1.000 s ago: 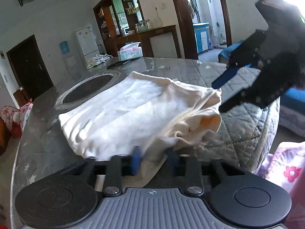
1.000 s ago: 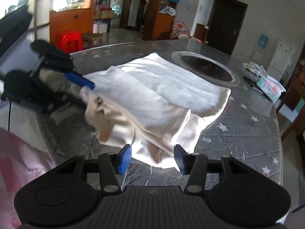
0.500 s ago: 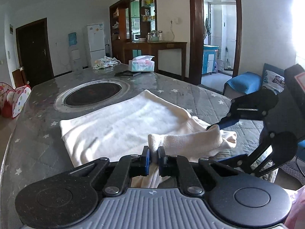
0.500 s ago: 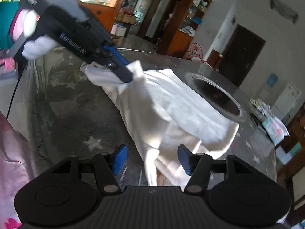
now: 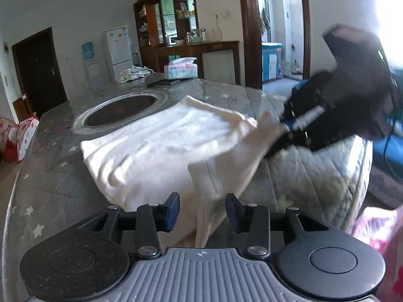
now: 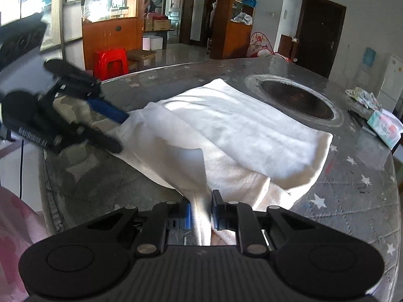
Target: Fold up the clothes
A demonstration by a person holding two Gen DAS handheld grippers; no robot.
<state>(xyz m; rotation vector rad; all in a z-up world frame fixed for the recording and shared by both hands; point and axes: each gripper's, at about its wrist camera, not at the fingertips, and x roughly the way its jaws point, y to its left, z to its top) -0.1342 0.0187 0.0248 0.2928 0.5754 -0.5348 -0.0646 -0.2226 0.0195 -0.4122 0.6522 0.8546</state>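
Cloth [image 5: 163, 136], cream, on table [image 5: 50, 176] in the left wrist view: spread flat in layers beside the round inset [image 5: 121, 110], with one strip hanging off the near edge. Runs between the fingers [image 5: 173, 210] of left gripper [image 5: 203, 211], set wide apart and pressing nothing. Released, probably to let the strip drop straight. At right, blurred, right gripper [image 5: 283, 133] at the near corner of the cloth, lifting it a little off the table, likely to keep that layer taut. Cannot tell its grip from this side.

In the right wrist view, fingers [image 6: 187, 214] of right gripper [image 6: 201, 209] drawn close with a fold of cloth [image 6: 239, 125] between them: clenched on the cloth at the table edge. Makes sense as an anchor while the loose part is arranged. At left, left gripper [image 6: 118, 133] with both fingers spread around the other corner, not pinching it. Upper layer smooth and squared toward the inset; lower layer rumpled and overhanging near the camera. Looks partly folded, not yet neat.
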